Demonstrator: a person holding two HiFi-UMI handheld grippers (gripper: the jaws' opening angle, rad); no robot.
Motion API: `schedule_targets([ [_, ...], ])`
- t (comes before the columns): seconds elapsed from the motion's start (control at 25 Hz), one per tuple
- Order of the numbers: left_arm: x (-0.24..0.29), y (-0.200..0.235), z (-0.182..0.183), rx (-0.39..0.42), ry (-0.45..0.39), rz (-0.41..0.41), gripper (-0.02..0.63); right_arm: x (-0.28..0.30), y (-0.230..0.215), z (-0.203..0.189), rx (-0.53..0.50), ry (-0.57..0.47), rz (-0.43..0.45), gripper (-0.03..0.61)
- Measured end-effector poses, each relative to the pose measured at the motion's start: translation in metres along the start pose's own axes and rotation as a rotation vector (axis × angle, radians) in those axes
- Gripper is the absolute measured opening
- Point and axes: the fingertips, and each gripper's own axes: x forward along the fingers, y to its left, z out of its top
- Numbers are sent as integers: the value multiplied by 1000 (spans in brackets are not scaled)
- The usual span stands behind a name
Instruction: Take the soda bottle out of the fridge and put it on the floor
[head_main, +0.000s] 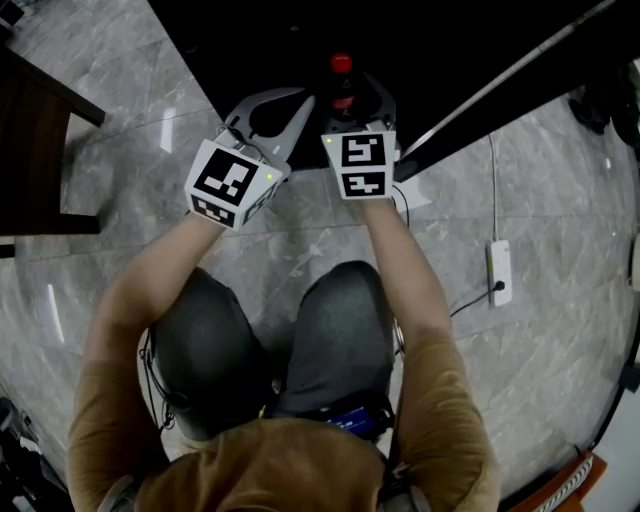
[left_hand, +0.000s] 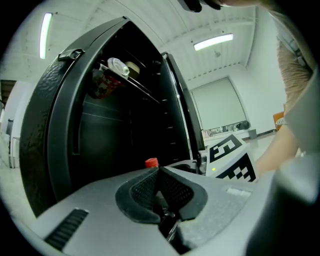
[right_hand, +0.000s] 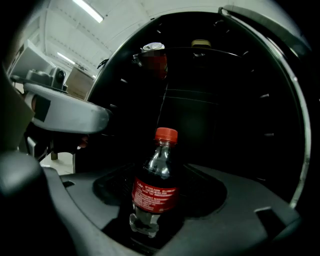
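right gripper (right_hand: 159, 220) jaws clamp the soda bottle (right_hand: 156, 192) at the fridge (right_hand: 225, 110) mouth; left gripper (left_hand: 161, 197) jaws pressed together.

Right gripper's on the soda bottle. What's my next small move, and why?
Probably draw the right gripper back out of the fridge: its jaws already clasp the soda bottle, upright, at the dark opening.

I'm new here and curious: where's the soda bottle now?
In the right gripper view, the soda bottle stands upright between the jaws of the right gripper, the open fridge behind it.
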Motion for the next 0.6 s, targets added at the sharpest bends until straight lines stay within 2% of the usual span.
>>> schedule_targets([
  [0.24, -7, -16, 4, 62, -48, -71, 0, -11, 10, 12, -48, -46, 27, 293],
  [0.4, -19, -21, 0, 144, -81, -105, 0, -21, 17, 17, -72, -74, 44, 293],
  [0.6, -33, -21, -21, 81, -70, -102, 1, -37, 25, 16, -56, -91, 75, 293],
])
